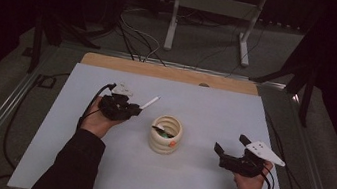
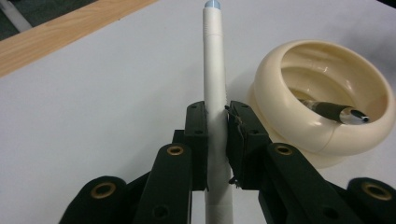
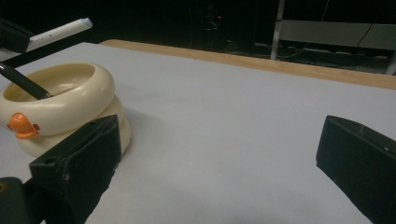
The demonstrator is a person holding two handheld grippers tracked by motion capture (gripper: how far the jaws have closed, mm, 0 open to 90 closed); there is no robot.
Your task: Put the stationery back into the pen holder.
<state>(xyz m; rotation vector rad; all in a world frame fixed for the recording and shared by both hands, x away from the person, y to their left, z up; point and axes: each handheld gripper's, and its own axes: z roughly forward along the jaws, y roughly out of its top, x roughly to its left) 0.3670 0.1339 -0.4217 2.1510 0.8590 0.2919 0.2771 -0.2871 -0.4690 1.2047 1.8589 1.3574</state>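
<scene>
A cream ringed pot (image 1: 166,134) with a small orange beak stands mid-table, and a dark pen (image 1: 159,130) leans inside it. Left of the pot, my left gripper (image 1: 136,110) is shut on a white pen (image 1: 149,103), which sticks out past the jaws above the table. In the left gripper view the white pen (image 2: 215,88) runs up between the two pads, with the pot (image 2: 322,100) to its right. My right gripper (image 1: 230,145) rests at the right of the pot with its jaws wide apart and nothing between them. In the right gripper view the pot (image 3: 60,105) stands at the left.
A white sheet (image 1: 214,111) covers the table, with a wooden strip (image 1: 169,72) along its far edge. Metal rails frame the table. Behind it are cables and a stand's legs (image 1: 209,25) on the floor.
</scene>
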